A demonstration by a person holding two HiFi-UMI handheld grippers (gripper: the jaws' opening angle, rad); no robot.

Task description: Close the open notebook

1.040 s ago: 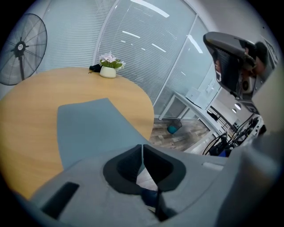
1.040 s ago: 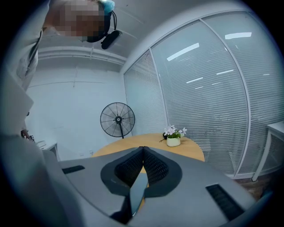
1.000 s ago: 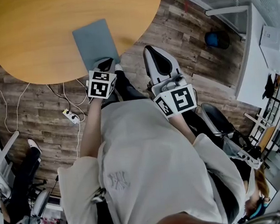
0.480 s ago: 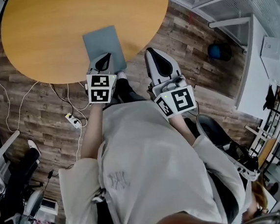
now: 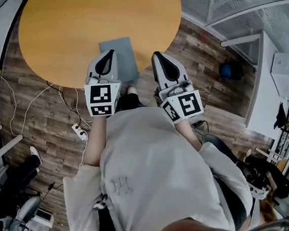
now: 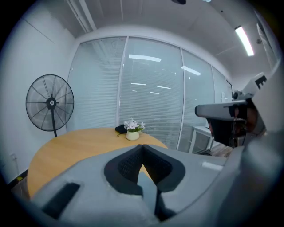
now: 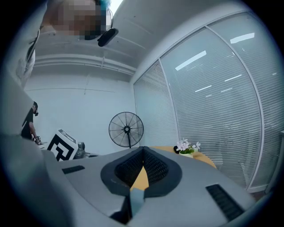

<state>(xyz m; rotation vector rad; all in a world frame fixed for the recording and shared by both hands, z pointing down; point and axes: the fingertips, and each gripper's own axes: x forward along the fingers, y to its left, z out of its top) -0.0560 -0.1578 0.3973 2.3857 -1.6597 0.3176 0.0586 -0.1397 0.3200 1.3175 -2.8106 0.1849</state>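
Observation:
A grey notebook (image 5: 122, 52) lies closed and flat on the round wooden table (image 5: 65, 33), near the table's front edge. My left gripper (image 5: 109, 54) is raised over the notebook's left part and hides some of it; its jaws are shut with nothing between them. In the left gripper view the left gripper (image 6: 142, 147) points across the tabletop (image 6: 75, 144). My right gripper (image 5: 157, 54) hovers just off the table's edge, right of the notebook, shut and holding nothing. The right gripper (image 7: 143, 150) points level toward the far side of the room.
A small white pot of flowers (image 6: 132, 133) and a dark object stand at the table's far side. A standing fan (image 6: 49, 103) is behind the table. Cables and a power strip (image 5: 77, 131) lie on the wooden floor at left. A white desk (image 5: 268, 75) stands at right.
My left gripper has lifted and moved forward over the notebook's left part. The right gripper rose a little. The notebook stayed closed and still.

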